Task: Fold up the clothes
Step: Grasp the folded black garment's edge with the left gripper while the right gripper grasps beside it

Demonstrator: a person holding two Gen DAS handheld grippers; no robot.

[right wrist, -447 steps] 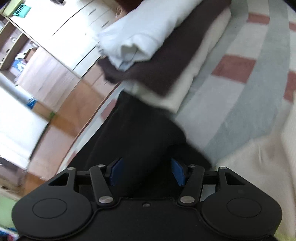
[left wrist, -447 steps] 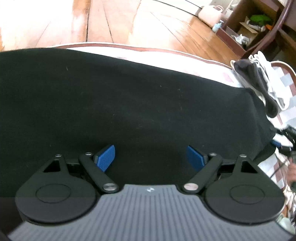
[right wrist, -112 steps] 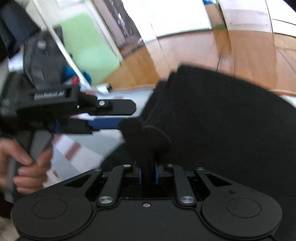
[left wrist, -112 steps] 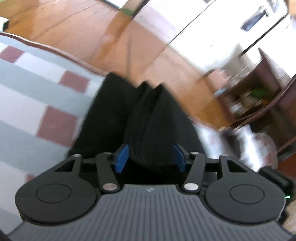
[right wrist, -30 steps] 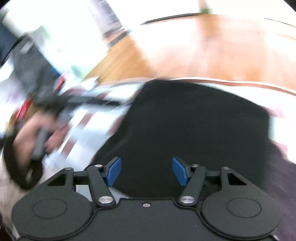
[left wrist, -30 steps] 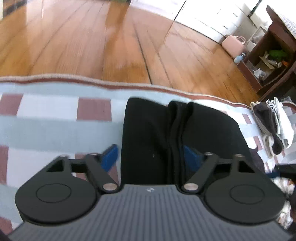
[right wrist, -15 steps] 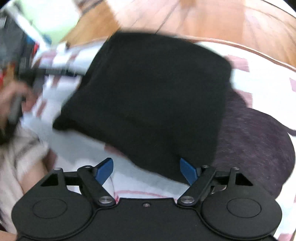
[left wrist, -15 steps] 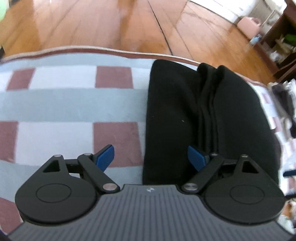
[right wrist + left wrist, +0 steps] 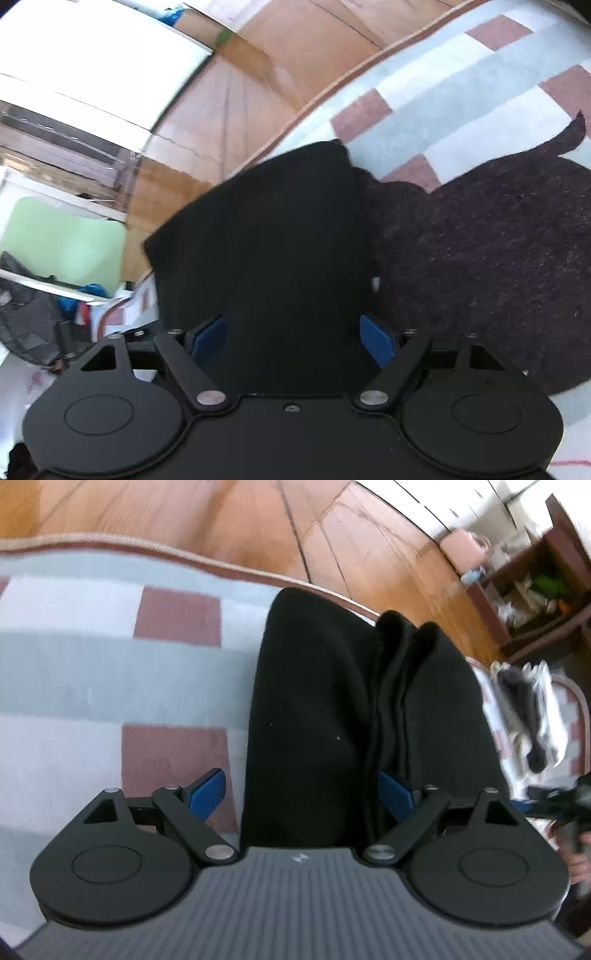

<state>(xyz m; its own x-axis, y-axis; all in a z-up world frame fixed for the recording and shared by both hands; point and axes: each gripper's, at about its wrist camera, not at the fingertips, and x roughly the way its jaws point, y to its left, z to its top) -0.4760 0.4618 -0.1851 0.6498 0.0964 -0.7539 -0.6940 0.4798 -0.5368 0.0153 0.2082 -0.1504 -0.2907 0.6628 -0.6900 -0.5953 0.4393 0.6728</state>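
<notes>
A folded black garment (image 9: 317, 709) lies on the checked bed cover (image 9: 110, 686), its stacked folds running away from me. My left gripper (image 9: 301, 794) is open just above its near end, blue pads either side of the left half. In the right wrist view the same black garment (image 9: 266, 240) lies under my open right gripper (image 9: 293, 339), whose pads straddle its near edge. Neither gripper holds anything.
A dark fuzzy garment (image 9: 491, 258) lies on the bed right of the black one. A pile of folded clothes (image 9: 528, 709) sits at the far right. The bed edge (image 9: 110, 542) borders a wooden floor (image 9: 258, 524). A shelf unit (image 9: 535, 576) stands beyond.
Both grippers let go of the black garment seconds ago and stay open. The left one has moved closer over the folded garment; the right view has swung round, showing the fuzzy garment more.
</notes>
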